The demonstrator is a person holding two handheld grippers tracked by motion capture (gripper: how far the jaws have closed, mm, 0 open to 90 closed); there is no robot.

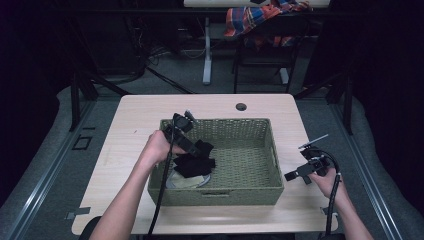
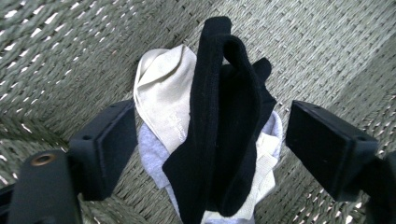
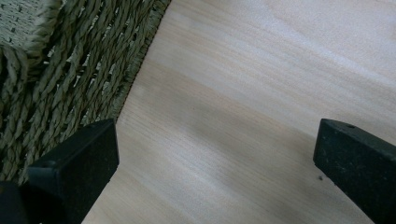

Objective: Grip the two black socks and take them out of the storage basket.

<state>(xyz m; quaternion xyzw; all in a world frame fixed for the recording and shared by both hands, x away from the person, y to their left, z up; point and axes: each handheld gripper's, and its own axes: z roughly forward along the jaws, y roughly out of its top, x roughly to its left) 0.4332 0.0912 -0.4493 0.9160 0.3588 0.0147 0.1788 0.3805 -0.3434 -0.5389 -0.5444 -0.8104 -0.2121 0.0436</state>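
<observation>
A woven basket (image 1: 215, 121) stands on the table and holds a small pile of socks at its left end. In the left gripper view a long black sock (image 2: 224, 126) lies over a cream sock (image 2: 163, 98) and a pale grey one (image 2: 152, 154). My left gripper (image 2: 210, 126) reaches down into the basket (image 2: 327, 51) with its jaws apart on either side of the black sock, and the pads do not touch it. From above, the left gripper (image 1: 202, 150) sits over the dark socks (image 1: 195, 162). My right gripper (image 1: 295, 175) hovers open and empty to the right of the basket.
The right gripper (image 3: 217, 140) looks down on bare wooden table (image 3: 261, 70) beside the basket's outer wall (image 3: 60, 79). The right half of the basket floor (image 1: 245, 160) holds nothing. A chair with a plaid cloth (image 1: 260, 17) stands beyond the table.
</observation>
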